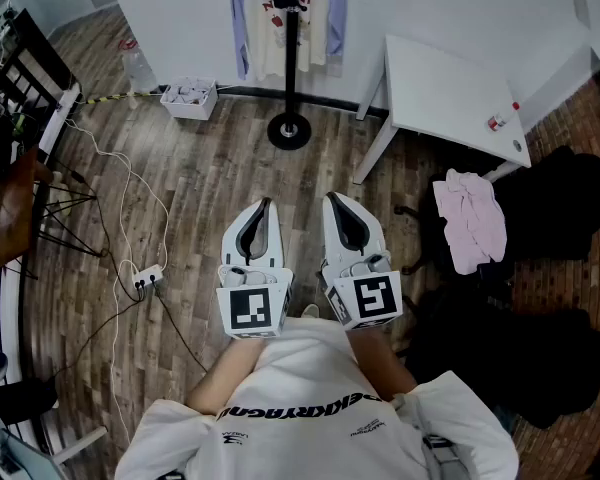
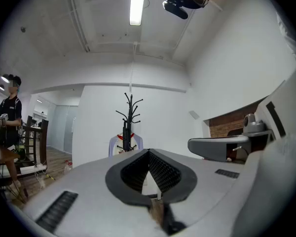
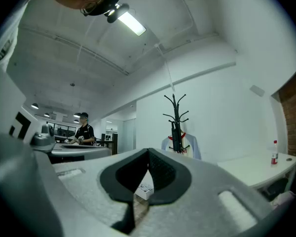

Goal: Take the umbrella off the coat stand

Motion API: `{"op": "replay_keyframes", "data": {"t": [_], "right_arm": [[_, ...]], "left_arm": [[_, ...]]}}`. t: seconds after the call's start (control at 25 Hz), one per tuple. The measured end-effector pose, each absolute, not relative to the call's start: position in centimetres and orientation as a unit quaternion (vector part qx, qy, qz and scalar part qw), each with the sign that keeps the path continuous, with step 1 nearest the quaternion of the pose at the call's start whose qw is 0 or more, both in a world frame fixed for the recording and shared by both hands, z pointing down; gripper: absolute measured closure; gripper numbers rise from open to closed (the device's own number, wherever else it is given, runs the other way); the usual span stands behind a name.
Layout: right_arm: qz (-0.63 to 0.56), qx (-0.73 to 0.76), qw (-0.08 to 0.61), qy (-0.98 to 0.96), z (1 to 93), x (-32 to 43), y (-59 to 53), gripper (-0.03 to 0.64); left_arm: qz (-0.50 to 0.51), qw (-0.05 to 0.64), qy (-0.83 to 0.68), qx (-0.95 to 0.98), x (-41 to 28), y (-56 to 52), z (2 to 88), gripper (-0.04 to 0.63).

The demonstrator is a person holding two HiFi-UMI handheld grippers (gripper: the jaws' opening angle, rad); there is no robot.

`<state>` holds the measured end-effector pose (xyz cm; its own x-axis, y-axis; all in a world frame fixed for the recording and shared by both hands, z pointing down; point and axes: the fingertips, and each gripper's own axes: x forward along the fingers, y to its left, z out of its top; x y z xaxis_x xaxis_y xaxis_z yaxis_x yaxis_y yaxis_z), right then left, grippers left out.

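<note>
The left gripper (image 1: 264,206) and the right gripper (image 1: 333,200) are held level, side by side, each with its jaws pressed together on nothing. Well ahead, the folded dark umbrella (image 3: 176,132) is hung on the coat stand (image 1: 289,78), in front of a pale shirt (image 1: 265,38). A white table (image 1: 450,93) is set to the right.

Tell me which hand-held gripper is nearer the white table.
Right. The right hand-held gripper is just left of the white table in the head view, nearest its front leg. The left hand-held gripper is farther left, on the right one's other side.
</note>
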<state>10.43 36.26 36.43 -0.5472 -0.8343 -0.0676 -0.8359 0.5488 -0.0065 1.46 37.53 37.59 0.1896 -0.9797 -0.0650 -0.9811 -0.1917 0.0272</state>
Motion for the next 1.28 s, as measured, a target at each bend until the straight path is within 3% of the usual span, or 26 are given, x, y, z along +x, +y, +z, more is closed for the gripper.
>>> {"op": "replay_keyframes", "data": {"t": [0.64,0.96,1.28], "right_arm": [[-0.016,-0.461,0.035,0.887,39.3,16.5,35.3,0.618],[-0.007,-0.466,0.037,0.884,40.2,14.7,29.2,0.618],[0.000,-0.482,0.040,0.875,39.5,9.4,16.3,0.618]], "left_arm": [[0.018,-0.009,0.632,-0.774,8.3,37.0,40.9,0.598],[0.024,-0.018,0.637,-0.770,6.3,31.1,42.3,0.598],[0.044,-0.015,0.615,-0.787,1.8,17.9,40.3,0.598]]}}
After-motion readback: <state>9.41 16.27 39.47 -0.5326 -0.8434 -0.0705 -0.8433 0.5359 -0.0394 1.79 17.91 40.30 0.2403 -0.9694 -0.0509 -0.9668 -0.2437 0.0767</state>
